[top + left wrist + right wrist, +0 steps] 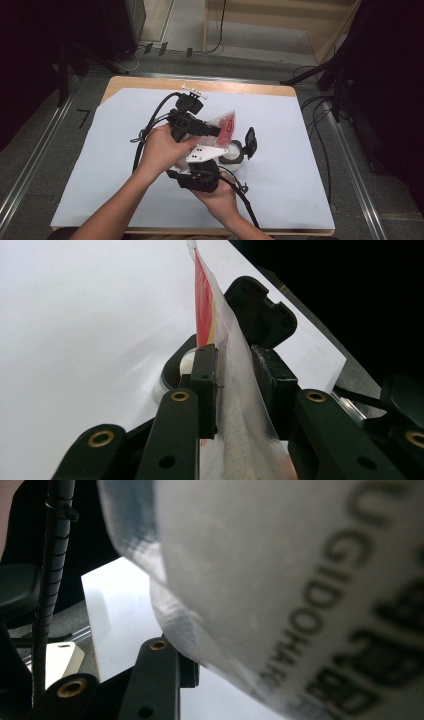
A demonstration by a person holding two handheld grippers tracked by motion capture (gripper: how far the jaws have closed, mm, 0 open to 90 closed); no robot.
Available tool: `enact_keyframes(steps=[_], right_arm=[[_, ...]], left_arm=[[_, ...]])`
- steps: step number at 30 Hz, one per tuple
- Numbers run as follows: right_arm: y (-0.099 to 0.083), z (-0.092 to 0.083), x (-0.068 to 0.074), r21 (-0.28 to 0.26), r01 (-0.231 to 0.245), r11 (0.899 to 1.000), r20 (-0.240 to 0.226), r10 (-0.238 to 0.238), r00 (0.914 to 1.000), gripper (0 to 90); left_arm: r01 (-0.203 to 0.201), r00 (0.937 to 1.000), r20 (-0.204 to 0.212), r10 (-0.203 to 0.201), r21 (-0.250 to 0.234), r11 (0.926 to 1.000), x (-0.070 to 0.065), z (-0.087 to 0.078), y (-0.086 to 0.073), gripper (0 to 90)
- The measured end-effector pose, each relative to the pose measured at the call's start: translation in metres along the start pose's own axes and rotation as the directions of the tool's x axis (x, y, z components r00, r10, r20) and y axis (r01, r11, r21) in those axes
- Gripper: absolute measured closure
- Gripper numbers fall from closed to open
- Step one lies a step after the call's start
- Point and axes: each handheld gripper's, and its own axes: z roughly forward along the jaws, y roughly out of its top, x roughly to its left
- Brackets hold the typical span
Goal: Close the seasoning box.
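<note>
A clear plastic bag (226, 124) with red print and white grains inside is held up over the table between both hands. My left gripper (217, 131) comes in from the left, shut on the bag (235, 405), with its pads (205, 385) pressing both sides. My right gripper (220, 148) holds the bag from below; the bulging bag (260, 580) with dark lettering lies against its one visible finger (160, 680) and hides the other. Just right of the bag stands a small jar (233, 154) with its black flip lid (250, 141) raised; the jar (175, 371) and its lid (260, 310) also appear beyond the left jaws.
A white sheet (280, 190) covers the wooden table (150, 82). Black cables trail from both grippers across the sheet's left and front. Dark stands and loose cables (320, 107) crowd the floor on both sides of the table.
</note>
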Motion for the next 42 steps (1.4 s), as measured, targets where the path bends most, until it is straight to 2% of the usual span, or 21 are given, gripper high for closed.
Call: enact_keyframes(steps=[5, 13, 19, 22, 42], right_arm=[[0.0001, 0.0, 0.0002, 0.001, -0.003, 1.0, -0.001, 0.003, 1.0, 64.4], [0.0014, -0.0004, 0.0047, 0.004, -0.019, 1.0, -0.015, 0.019, 0.9997, 64.4], [0.0014, 0.0002, 0.0056, 0.007, -0.011, 1.0, -0.006, 0.011, 0.9999, 64.3], [0.0007, 0.0016, 0.0065, 0.007, 0.016, 1.0, 0.01, -0.016, 0.9998, 64.3], [0.0007, 0.0016, 0.0071, 0.013, 0.018, 1.0, 0.01, -0.018, 0.9998, 64.4]], left_arm=[[0.004, 1.0, 0.003, -0.004, 0.0, 1.0, 0.0003, -0.0001, 0.0001, 73.5], [0.025, 0.9995, 0.019, -0.025, 0.024, 0.9994, 0.0021, -0.0014, 0.0, 73.5], [0.029, 0.9992, 0.027, -0.03, 0.025, 0.9993, 0.0043, -0.0015, -0.0002, 73.4], [0.032, 0.999, 0.03, -0.033, 0.029, 0.9991, 0.0061, -0.002, -0.0009, 73.4], [0.036, 0.9988, 0.031, -0.037, 0.031, 0.9989, 0.0056, -0.0017, -0.0012, 72.9]])
